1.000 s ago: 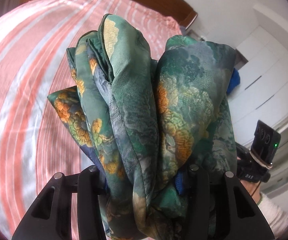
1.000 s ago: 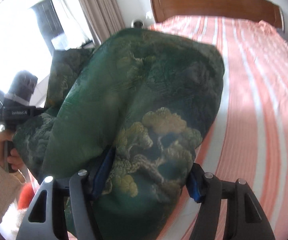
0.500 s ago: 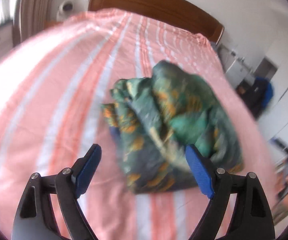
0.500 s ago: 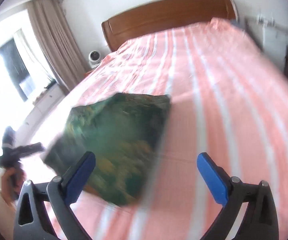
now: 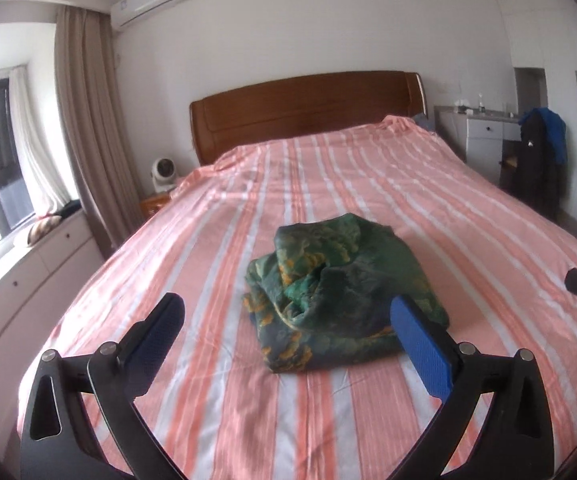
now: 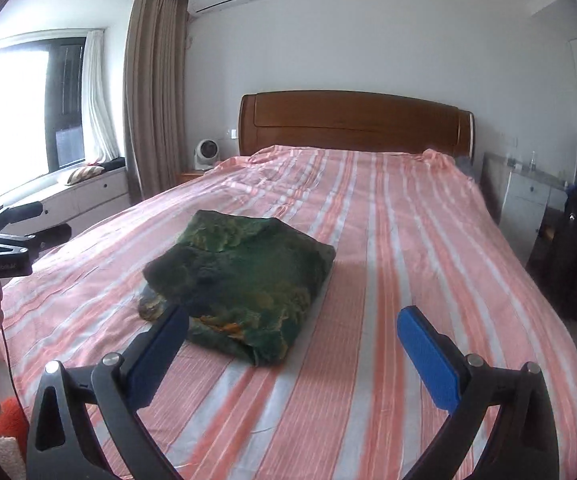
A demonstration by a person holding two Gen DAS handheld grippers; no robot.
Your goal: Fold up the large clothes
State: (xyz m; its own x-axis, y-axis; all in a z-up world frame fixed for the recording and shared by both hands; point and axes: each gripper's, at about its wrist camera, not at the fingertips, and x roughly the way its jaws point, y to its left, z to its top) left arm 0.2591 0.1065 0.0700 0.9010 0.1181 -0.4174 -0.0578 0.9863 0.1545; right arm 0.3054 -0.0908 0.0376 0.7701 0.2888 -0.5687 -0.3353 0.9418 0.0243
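Left wrist view: we see the green printed garment [image 5: 340, 300] bundled on the striped bed [image 5: 468, 216], well short of the headboard [image 5: 304, 112].
Left hand-held gripper [image 5: 288, 328]: our jaws have just been opening and stand wide apart, nothing between them, the garment beyond the tips.
Right wrist view: the garment [image 6: 244, 280] lies as a thick pad, nearer the bed's foot than the headboard.
Right hand-held gripper [image 6: 294, 340]: jaws just opened, apart and empty.
Handling: we judge it light, soft and slippery, likely to slump.
Where to hold: we would pinch a stacked edge or corner on the side away from the headboard.
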